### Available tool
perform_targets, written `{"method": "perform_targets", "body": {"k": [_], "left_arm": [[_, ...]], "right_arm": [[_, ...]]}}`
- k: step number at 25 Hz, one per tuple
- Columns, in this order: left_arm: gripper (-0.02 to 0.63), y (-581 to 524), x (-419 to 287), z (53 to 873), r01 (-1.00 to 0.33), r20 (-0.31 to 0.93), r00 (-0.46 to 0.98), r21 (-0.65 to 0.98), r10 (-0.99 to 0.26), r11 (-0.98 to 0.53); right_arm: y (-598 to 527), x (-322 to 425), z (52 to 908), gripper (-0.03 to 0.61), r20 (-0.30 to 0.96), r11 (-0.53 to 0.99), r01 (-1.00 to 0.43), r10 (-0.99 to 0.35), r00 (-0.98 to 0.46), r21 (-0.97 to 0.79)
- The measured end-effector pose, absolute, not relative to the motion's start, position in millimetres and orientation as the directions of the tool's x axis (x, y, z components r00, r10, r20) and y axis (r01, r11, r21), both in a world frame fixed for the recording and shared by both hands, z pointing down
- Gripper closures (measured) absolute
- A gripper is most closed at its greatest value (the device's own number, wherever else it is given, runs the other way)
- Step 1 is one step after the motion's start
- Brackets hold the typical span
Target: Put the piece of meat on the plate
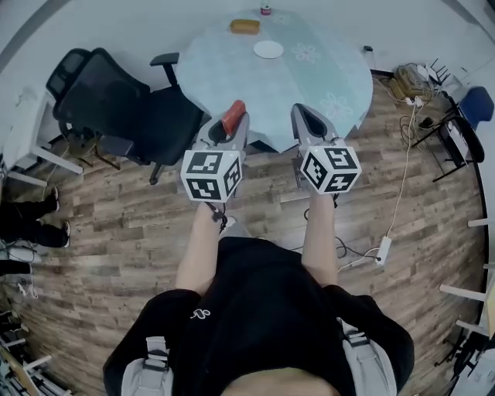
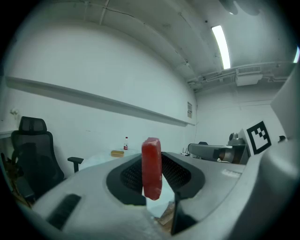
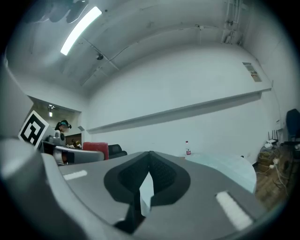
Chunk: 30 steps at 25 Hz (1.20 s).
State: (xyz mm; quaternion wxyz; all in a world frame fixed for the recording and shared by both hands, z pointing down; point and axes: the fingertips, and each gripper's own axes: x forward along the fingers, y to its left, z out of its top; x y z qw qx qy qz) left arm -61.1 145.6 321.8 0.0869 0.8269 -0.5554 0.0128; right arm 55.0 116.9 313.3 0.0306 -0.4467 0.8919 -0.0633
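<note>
Two grippers are pointing forward side by side in the head view, held out by the person's bare forearms over a wooden floor (image 1: 116, 255), just short of the near edge of a round table (image 1: 325, 77) with a pale cloth. The left gripper (image 1: 230, 128) is clamping the piece of meat (image 1: 234, 113), a red slab that is sticking up past the jaw tips. The right gripper (image 1: 303, 116) is carrying nothing. A white plate (image 1: 268, 49) is sitting far back on the table, well apart from the meat, with a tan block (image 1: 244, 26) and a small bottle (image 1: 265, 9) lying beyond it at the far edge. A black office chair (image 1: 116, 100) is standing at the table's left side.

Looking along the left gripper's own jaws, the meat (image 2: 152, 168) is standing on edge between the two dark ribbed pads, which are pressing on its flat sides at a narrow opening. Behind it the tan block (image 2: 117, 153) and the bottle (image 2: 125, 143) are showing on the table, the office chair (image 2: 33, 154) is standing at the left, and the right gripper's marker cube (image 2: 258, 136) is rising at the right.

From the right gripper's own camera, the jaws are meeting at their tips, with nothing between them. The bottle (image 3: 187, 148) is standing on the table (image 3: 229, 166) ahead and to the right, and at the left the meat (image 3: 95, 147) is showing red in the left gripper.
</note>
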Motion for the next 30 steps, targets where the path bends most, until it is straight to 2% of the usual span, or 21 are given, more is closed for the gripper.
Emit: {"method": "perform_targets", "body": {"k": [15,23,30], "left_arm": [[0.523,118,-79,338,-0.916,0.126,0.387,0.166,-0.914,-0.365],[0.523,-3,-67,353,-0.875,0.120,0.463,0.220,-0.879,-0.431],[0.523,-120,-65,387,-0.857,0.216,0.500,0.263,-0.839,-0.443]], "right_arm": [[82,50,332,0.571,0.033,0.578,-0.799,-0.807,-0.590,-0.165],[-13,38,350,0.571,0.086,0.570,-0.812,-0.810,-0.581,-0.124],[-126,51,380,0.571,0.153,0.481,-0.860,-0.850,-0.505,-0.170]]}}
